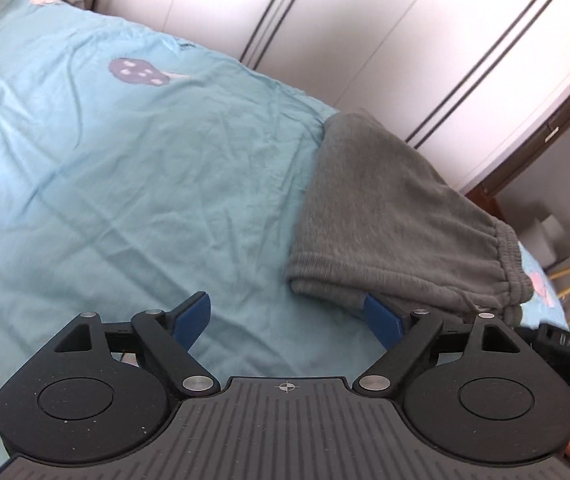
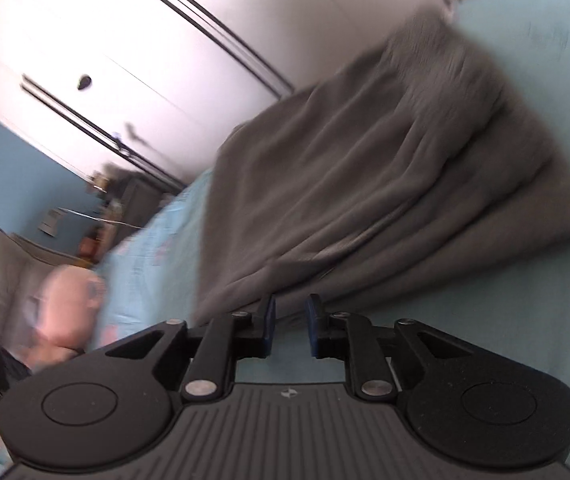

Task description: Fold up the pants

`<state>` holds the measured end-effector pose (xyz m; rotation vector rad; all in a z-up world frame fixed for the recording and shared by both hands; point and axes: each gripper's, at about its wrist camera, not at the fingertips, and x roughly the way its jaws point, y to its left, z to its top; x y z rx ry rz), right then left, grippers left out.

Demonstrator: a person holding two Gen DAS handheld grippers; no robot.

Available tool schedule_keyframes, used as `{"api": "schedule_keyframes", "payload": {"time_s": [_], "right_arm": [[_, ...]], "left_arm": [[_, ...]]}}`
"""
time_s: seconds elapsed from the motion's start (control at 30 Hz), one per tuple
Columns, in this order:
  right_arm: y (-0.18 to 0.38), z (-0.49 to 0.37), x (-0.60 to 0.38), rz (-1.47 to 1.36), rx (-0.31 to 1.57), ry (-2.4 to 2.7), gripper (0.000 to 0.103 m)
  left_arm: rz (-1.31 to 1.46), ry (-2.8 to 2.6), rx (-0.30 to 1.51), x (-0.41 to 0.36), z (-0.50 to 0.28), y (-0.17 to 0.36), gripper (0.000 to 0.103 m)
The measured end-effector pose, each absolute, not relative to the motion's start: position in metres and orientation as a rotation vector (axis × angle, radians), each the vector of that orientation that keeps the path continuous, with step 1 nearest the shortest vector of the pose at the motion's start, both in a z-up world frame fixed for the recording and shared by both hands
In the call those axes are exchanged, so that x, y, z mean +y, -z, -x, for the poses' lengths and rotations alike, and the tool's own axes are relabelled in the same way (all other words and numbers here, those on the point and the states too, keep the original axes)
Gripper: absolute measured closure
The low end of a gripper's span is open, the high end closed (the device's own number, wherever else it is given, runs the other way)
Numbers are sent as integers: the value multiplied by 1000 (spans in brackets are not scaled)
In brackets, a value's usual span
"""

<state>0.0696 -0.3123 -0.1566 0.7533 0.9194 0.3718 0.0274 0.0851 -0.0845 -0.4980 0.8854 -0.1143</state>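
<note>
One pair of grey pants (image 1: 397, 216) lies folded in a thick stack on a light blue bedsheet (image 1: 125, 168), close to the edge of the bed that faces a white wardrobe (image 1: 405, 40); the elastic waistband (image 1: 511, 268) sits at the near right end of the stack.

From the left wrist camera, the left gripper (image 1: 287, 320) is spread wide with nothing between its two blue fingers; the pants lie at about two o'clock from it, their long axis running from five o'clock up toward eleven o'clock; the right-hand finger (image 1: 383, 320) sits at or just under the near folded edge, though contact cannot be confirmed; the left-hand finger hangs over bare sheet.

From the right wrist camera, which is blurred, the right gripper (image 2: 289, 326) has its fingers brought near together with a narrow gap left, and no cloth is seen held between them; the pants (image 2: 365, 168) fill the view from twelve to two o'clock, their near edge just beside the fingertips.

By judgement, both grippers are close to the stack, the right one more squarely in front of it, and the folding looks largely done.

Counted: one pair of pants, two grippers, one sheet.
</note>
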Motion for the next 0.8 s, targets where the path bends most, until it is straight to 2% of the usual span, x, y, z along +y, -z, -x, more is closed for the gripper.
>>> {"api": "schedule_keyframes", "payload": {"time_s": [0.07, 0.1, 0.3, 0.6, 0.7, 0.8], "right_arm": [[164, -70, -304, -830, 912, -415, 50], [167, -70, -299, -837, 903, -414, 47], [175, -79, -271, -890, 905, -452, 47], [181, -90, -236, -800, 968, -406, 45], [176, -86, -237, -720, 920, -364, 45], [179, -91, -248, -792, 911, -333, 45]], "left_arm": [[513, 83, 879, 88, -13, 83, 14], [518, 73, 882, 90, -9, 84, 14], [486, -9, 891, 107, 14, 75, 14], [551, -47, 905, 136, 39, 71, 13], [557, -49, 906, 137, 40, 71, 13], [559, -44, 917, 135, 38, 73, 13]]}}
